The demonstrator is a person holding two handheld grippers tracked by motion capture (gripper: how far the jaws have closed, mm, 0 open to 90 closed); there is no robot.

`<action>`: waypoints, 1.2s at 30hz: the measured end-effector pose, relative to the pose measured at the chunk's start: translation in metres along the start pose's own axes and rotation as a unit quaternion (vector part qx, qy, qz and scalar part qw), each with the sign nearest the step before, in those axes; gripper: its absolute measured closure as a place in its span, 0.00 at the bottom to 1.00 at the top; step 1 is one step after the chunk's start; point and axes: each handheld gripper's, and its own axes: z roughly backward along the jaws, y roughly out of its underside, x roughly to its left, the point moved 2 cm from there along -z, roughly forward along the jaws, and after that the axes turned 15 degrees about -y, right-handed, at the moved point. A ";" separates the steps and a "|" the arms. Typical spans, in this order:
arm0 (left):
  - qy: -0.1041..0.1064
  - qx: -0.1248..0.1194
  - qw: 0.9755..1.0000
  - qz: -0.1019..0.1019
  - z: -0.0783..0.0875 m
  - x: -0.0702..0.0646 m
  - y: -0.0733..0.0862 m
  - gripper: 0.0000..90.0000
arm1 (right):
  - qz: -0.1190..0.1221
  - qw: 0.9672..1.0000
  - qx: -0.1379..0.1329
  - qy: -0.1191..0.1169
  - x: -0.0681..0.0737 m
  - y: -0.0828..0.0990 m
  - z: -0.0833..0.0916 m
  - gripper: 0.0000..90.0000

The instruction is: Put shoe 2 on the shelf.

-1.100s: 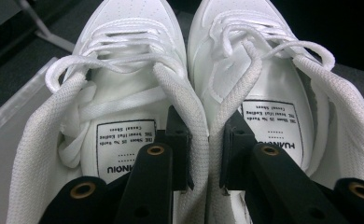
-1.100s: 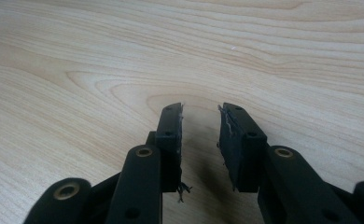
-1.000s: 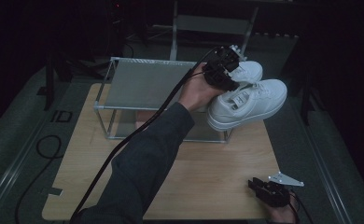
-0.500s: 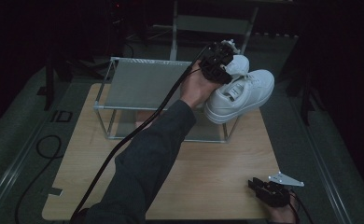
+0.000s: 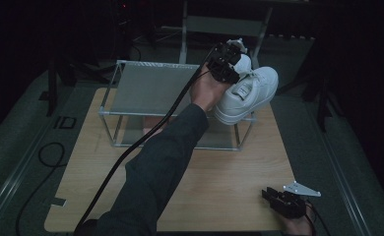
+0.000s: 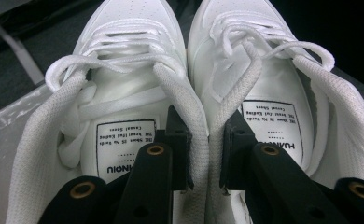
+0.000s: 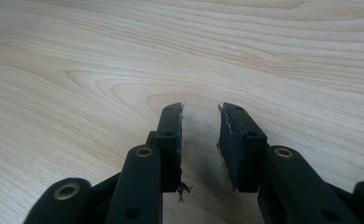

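A pair of white lace-up sneakers hangs at the right end of the rack, toes pointing right. My left gripper is shut on them. In the left gripper view its pads pinch the two inner collars together, with one jaw inside the left shoe and the other inside the right shoe. Whether the soles touch the rack top I cannot tell. My right gripper lies low at the board's near right corner. In the right gripper view it stands open over bare wood with nothing between the jaws.
A metal-framed rack with a translucent top shelf stands at the back of the wooden board. Black cables trail over the dark mat at the left. A stand's legs rise behind the rack.
The left hand has carried the sneakers leftward, closer over the rack's right end. The right gripper has stayed where it was.
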 end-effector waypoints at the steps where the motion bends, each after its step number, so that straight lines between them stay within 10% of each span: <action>1: -0.005 0.001 1.000 0.003 -0.002 0.000 0.000 0.85 | 0.002 1.000 0.000 0.000 0.000 0.000 0.000 0.76; 22: -0.056 0.020 0.996 0.073 -0.016 0.012 0.005 0.85 | 0.003 1.000 0.000 -0.001 0.000 0.000 0.001 0.76; 36: -0.114 0.038 0.984 0.129 -0.022 0.030 0.016 0.85 | 0.003 1.000 0.001 -0.001 0.000 0.000 0.001 0.76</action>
